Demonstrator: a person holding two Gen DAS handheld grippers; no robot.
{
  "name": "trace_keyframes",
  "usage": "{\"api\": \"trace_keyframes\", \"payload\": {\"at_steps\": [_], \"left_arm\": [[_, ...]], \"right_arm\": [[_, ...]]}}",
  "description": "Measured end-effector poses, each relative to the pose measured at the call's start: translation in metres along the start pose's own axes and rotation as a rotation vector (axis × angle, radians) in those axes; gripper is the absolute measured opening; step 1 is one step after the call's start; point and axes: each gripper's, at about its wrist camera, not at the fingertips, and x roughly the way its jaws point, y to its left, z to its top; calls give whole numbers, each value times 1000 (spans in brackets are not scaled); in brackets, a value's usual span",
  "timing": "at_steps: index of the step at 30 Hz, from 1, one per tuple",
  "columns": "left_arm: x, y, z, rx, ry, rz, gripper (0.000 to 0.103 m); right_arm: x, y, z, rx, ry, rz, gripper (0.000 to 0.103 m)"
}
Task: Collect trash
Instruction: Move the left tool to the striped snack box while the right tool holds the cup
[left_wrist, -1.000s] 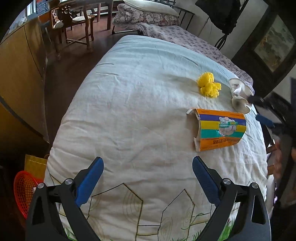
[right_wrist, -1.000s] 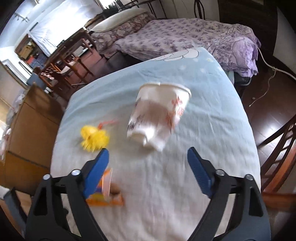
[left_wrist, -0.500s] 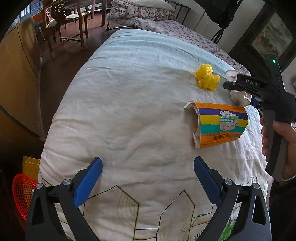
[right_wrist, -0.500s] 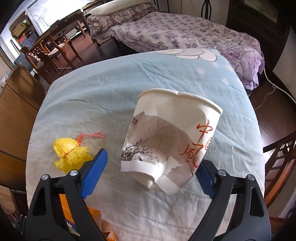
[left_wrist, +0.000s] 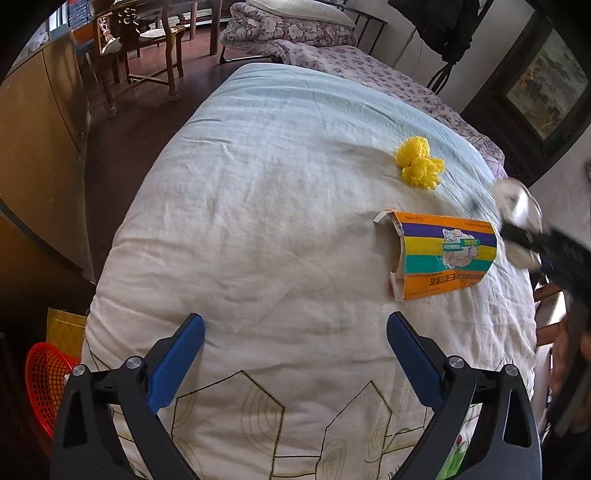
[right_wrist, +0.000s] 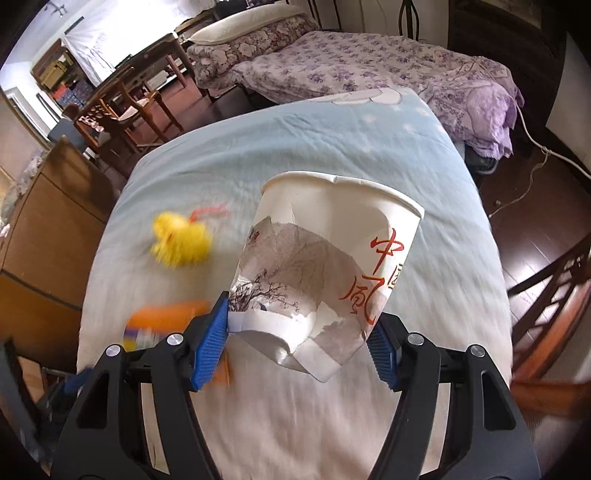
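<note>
My right gripper (right_wrist: 299, 339) had the crumpled paper cup (right_wrist: 325, 269) between its blue pads, jaws closing on the crushed base, the cup's long axis running up and away from me to its open rim, over the quilt (right_wrist: 436, 229). My left gripper (left_wrist: 295, 354) hung wide open and empty. The striped carton (left_wrist: 443, 254) lay flat ahead and to its right, nearer that hand than the yellow yarn tuft (left_wrist: 419, 168) beyond; the red basket (left_wrist: 46, 384) sat low on its left.
</note>
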Motion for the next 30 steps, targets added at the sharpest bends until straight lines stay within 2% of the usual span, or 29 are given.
{"api": "trace_keyframes", "payload": {"at_steps": [6, 10, 14, 19, 23, 30], "left_arm": [[-5, -12, -2, 62, -8, -4, 97], [-10, -27, -2, 124, -8, -3, 97], [-16, -38, 9, 103, -13, -26, 97], [-15, -59, 26, 43, 22, -106, 97], [-10, -91, 39, 83, 32, -105, 97], [14, -121, 48, 118, 109, -114, 97]], "right_arm": [[-23, -6, -45, 47, -7, 21, 66], [-27, -4, -66, 44, -6, -5, 66], [-31, -9, -82, 60, 3, 28, 66], [-29, -15, -87, 56, 15, 48, 66], [-26, -21, -87, 70, 28, 77, 66], [-21, -28, -87, 92, 42, 123, 67]]}}
